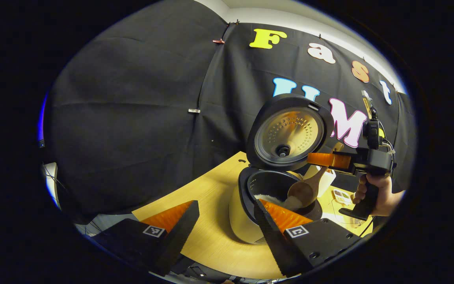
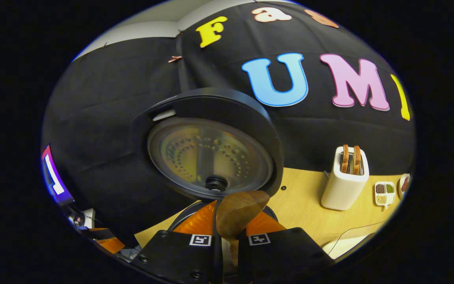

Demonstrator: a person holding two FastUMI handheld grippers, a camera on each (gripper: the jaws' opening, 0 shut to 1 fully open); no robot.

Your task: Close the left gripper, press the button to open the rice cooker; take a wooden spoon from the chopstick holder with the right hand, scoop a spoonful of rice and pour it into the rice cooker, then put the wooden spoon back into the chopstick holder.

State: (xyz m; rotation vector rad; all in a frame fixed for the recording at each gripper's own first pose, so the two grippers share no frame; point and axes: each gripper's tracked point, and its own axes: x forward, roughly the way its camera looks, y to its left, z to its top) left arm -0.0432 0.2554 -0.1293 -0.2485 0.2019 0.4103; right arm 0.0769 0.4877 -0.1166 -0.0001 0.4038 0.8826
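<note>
Mock kitchen booth, rice cooker (image 1: 250,213), toaster (image 2: 345,179), cloth wall (image 1: 132,118)

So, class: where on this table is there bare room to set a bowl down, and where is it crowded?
Free: the table left of the rice cooker, and the strip between cooker and toaster. Crowded: over the pot, where the right claw holds the wooden spoon.
</note>
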